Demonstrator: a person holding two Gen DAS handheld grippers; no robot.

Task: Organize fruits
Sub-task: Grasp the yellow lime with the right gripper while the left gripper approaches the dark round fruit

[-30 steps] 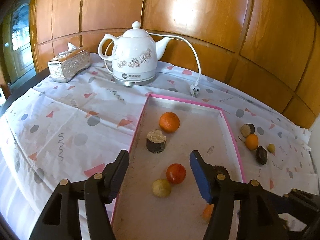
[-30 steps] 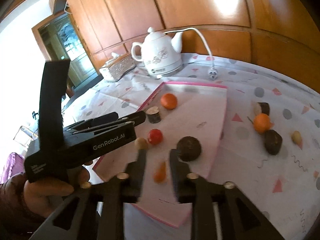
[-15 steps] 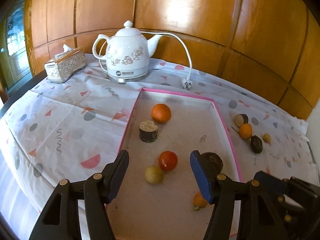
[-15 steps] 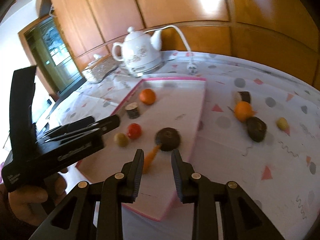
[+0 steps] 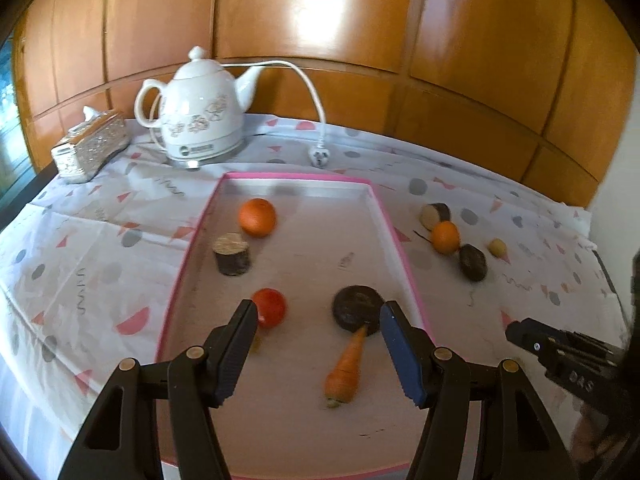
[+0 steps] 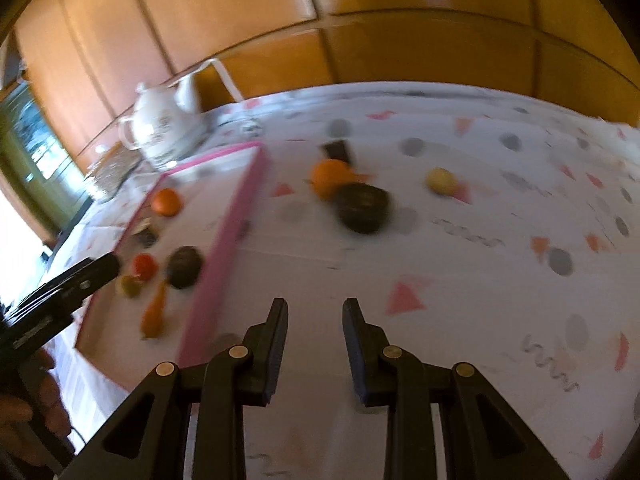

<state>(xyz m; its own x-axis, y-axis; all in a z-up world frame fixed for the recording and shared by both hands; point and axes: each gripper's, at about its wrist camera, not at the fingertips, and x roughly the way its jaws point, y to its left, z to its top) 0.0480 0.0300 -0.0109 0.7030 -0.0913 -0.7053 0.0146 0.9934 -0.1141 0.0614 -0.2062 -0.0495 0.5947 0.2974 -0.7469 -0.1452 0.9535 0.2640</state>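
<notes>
A pink-rimmed tray (image 5: 400,236) holds an orange (image 5: 257,217), a brown stub (image 5: 232,254), a red tomato (image 5: 271,307), a dark round fruit (image 5: 357,310) and a carrot (image 5: 346,368). My left gripper (image 5: 318,306) hovers open over the tray's near half, nothing between its fingers. On the cloth right of the tray lie a cut dark piece (image 6: 338,150), an orange (image 6: 330,178), a dark fruit (image 6: 362,206) and a small yellow fruit (image 6: 440,180). My right gripper (image 6: 315,304) is over the cloth beside the tray rim (image 6: 236,232), jaws narrowly apart and empty.
A white kettle (image 5: 202,116) with its cord and plug (image 5: 320,156) stands behind the tray, and a silver tissue box (image 5: 90,144) sits at the back left. Wooden panels wall the far side. The table's edge runs along the left.
My right gripper swung right, off the tray and out over the cloth toward the loose fruits. The left gripper drifted slightly over the tray, which now shows the carrot in full.
</notes>
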